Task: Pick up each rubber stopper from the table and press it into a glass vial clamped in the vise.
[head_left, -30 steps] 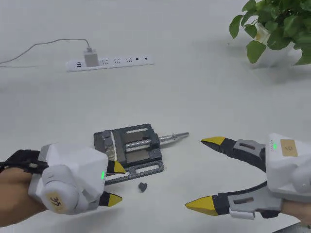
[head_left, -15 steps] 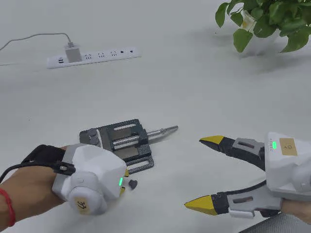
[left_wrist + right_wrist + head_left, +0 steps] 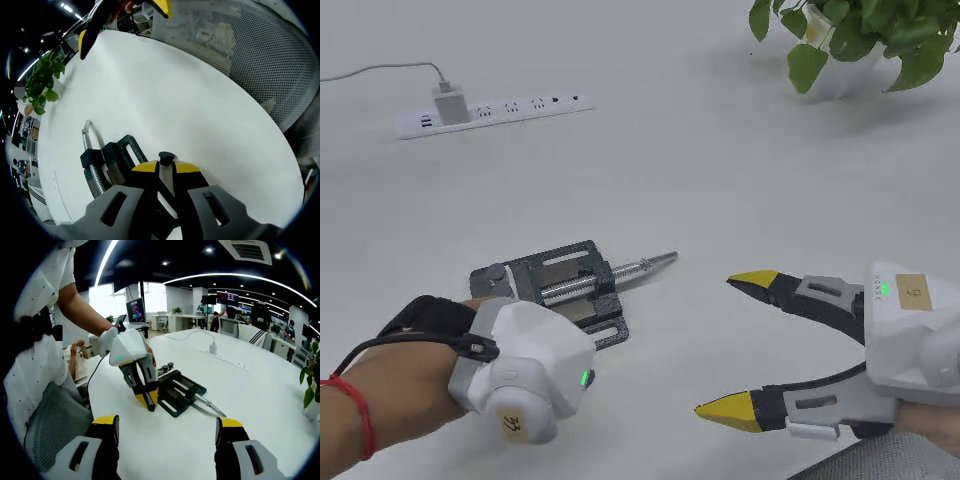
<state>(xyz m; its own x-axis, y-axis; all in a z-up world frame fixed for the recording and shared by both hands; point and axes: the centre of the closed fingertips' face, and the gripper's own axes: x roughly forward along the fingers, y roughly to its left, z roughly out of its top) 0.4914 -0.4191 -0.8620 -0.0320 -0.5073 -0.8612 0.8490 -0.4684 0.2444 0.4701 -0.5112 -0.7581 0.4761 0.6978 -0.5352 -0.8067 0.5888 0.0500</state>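
The left gripper was clenched on a dark rubber stopper, pinched between its yellow tips just beside the vise, tips down at the table (its white body hid them in the head view). The vise lay toward the table's near edge. The right gripper hovered well apart, jaws spread wide, holding nothing. A power strip lay toward the far edge.

Right hand-held gripper: jaws wide apart, on the near side of the vise.
Left hand-held gripper: jaws together, tips down on the worktop just beside the vise.
Power strip: beyond the vise.
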